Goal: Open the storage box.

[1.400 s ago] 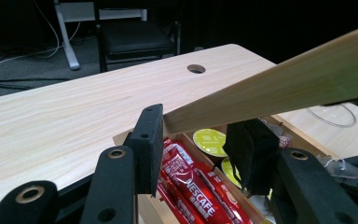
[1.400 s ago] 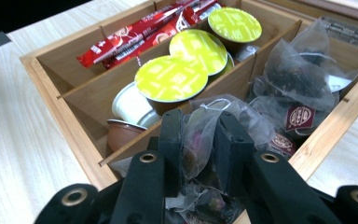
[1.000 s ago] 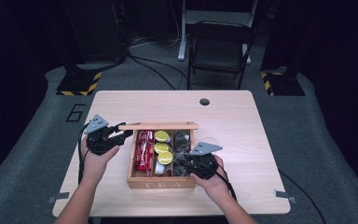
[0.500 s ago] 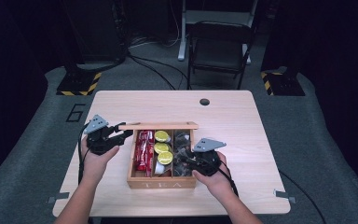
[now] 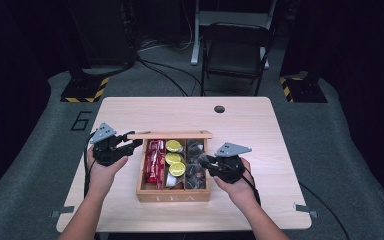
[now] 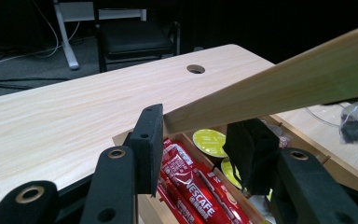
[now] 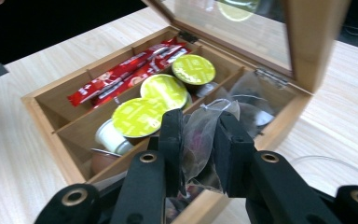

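Room: dark studio; grey floor mat, black chair [image 5: 236, 55] behind the surface, hazard-striped blocks at both far corners.
Surface [image 5: 260, 130]: light wood, cable hole [image 5: 219, 109] near far edge.
Box [image 5: 173, 192]: wooden, "TEA" on front wall, centre of surface, 3 compartments running front to back; lid [image 5: 170, 134] raised, seen edge-on in high view.
Contents: red Nescafe sticks [image 5: 153, 160] in left compartment; yellow-green capsules [image 5: 174, 159] in middle; sachets in right.
Left tool [image 5: 130, 145]: at box's left far corner, jaws clenched on lid's wooden edge, holding lid up.
Right tool [image 5: 205, 164]: over right compartment, jaws closed narrow, pinching a clear mesh tea sachet [image 7: 200, 135]; sachet just above its compartment, near box's front-right corner.
Left tool view adds: lid frame [image 6: 279, 88] runs between the pads [image 6: 148, 140]; sticks' lettering legible; a dark sachet [image 6: 356, 128] at right edge, apart from box.
Right tool view adds: lid has a glass pane [image 7: 235, 25] and hinges; sachet's string visible; a white capsule lies on its side under the yellow-green ones.
High view adds: both forearms, cables, grey plates on the tools.
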{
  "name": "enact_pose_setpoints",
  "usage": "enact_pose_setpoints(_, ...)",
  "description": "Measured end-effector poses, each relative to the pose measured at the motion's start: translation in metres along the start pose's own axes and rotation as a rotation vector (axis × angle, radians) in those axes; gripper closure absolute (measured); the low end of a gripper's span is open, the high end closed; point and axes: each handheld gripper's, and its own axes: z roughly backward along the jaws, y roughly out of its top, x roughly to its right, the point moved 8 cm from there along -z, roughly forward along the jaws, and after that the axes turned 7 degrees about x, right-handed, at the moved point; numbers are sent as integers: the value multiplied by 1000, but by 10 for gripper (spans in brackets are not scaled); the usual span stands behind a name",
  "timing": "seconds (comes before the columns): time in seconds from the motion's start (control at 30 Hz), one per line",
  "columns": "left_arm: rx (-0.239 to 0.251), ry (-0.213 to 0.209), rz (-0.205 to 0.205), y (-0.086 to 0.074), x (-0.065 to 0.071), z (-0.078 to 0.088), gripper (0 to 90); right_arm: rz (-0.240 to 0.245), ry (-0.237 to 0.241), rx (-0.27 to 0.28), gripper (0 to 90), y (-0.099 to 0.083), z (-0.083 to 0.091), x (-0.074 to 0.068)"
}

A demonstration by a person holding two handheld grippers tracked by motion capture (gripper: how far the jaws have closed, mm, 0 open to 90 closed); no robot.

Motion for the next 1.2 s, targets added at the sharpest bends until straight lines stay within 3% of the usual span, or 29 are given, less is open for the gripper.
enact_pose_setpoints(0.6, 1, 0, 1, 0, 0, 0, 568, -24, -91, 5, 740, 0, 14, 41)
enact_pose_setpoints(0.8, 2, 0, 2, 0, 0, 0, 568, -47, -117, 4, 740, -3, 17, 49)
enact_pose_setpoints(1.2, 2, -1, 2, 0, 0, 0, 568, -46, -144, -2, 740, -6, 19, 60)
